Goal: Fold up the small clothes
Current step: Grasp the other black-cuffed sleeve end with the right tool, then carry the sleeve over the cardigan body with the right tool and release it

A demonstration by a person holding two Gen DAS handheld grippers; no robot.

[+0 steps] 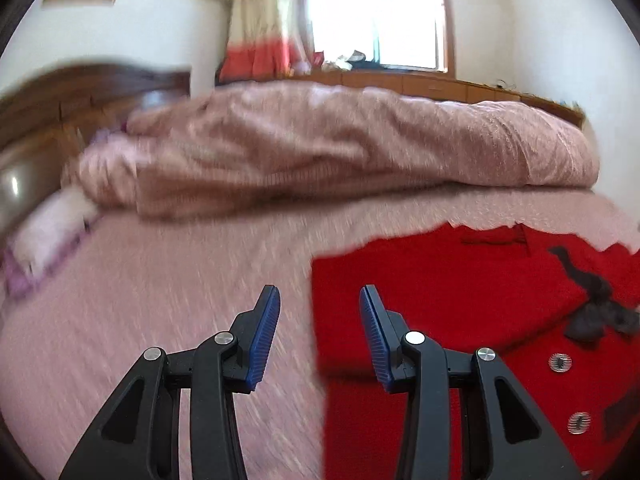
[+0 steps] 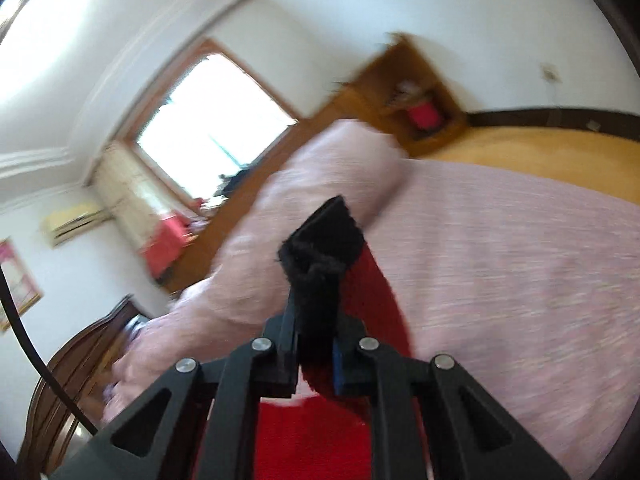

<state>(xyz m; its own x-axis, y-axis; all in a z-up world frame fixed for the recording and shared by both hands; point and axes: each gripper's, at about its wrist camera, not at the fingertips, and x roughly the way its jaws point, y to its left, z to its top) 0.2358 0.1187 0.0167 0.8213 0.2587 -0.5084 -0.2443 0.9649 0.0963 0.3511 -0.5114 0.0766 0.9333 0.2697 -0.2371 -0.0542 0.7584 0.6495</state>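
Your bed (image 1: 168, 288) wears a pink cover. A rumpled pink quilt (image 1: 340, 144) lies heaped along its far edge. A white pillow (image 1: 52, 228) sits near the headboard end, and a red garment (image 1: 440, 288) lies spread flat toward the foot.

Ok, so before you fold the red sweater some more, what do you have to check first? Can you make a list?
1. Right gripper has hold of the red sweater: ok, its jaws are shut on the sweater's black-trimmed edge.
2. Left gripper free to take another edge: ok, its jaws stand open with nothing between them.
3. Left gripper lined up with the sweater: ok, it hangs at the left edge.
4. Sweater lying flat on the pink bedspread: ok where it shows, but its near part is hidden.
5. Black bow and buttons out of the fold line: cannot tell.
6. Rolled pink quilt clear of the sweater: ok, it lies further back.
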